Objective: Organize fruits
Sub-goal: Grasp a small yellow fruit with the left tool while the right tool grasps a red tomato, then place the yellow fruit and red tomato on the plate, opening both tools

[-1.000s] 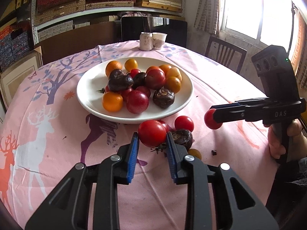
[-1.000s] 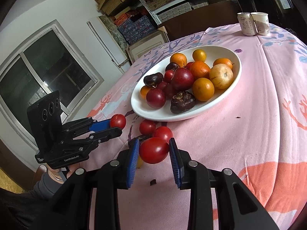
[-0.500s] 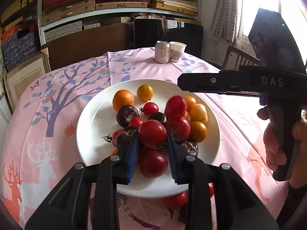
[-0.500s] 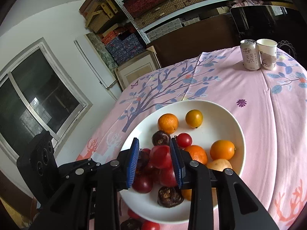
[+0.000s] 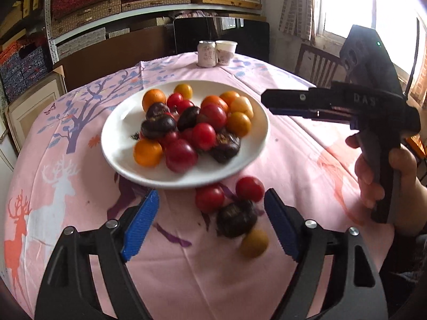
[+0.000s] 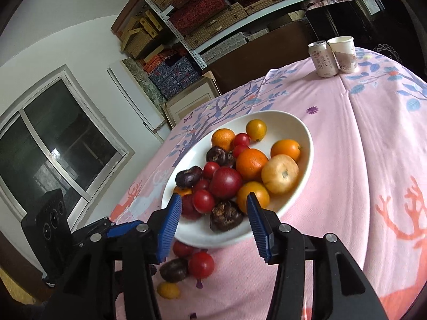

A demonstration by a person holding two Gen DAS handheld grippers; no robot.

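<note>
A white plate [image 5: 120, 122] [image 6: 288, 125] on the pink cloth holds a heap of red tomatoes [image 5: 204, 136] [image 6: 204, 200], oranges [image 5: 148, 152] [image 6: 251, 164] and dark water chestnuts [image 5: 158, 125] [image 6: 225, 216]. In front of it two loose tomatoes [image 5: 209, 198], a chestnut [image 5: 236, 220] [image 6: 173, 270] and a small orange [image 5: 253, 242] [image 6: 168, 290] lie on the cloth. My left gripper [image 5: 210, 202] [image 6: 117, 228] hangs over these, jaws opening, pressing nothing. My right gripper [image 6: 213, 202] [image 5: 269, 101] hovers over the plate's near edge, jaws opening and empty.
A drink can [image 5: 206, 53] [image 6: 322, 58] and a paper cup [image 5: 226, 52] [image 6: 344, 53] stand at the table's far edge. A wooden chair [image 5: 317, 66] is at the back right. A person's hand [image 5: 400, 181] grips the right tool. Shelves line the back wall.
Each gripper carried a red tomato over the plate, then opened and came away empty. The left gripper has drawn back to the loose fruit in front of the plate.
</note>
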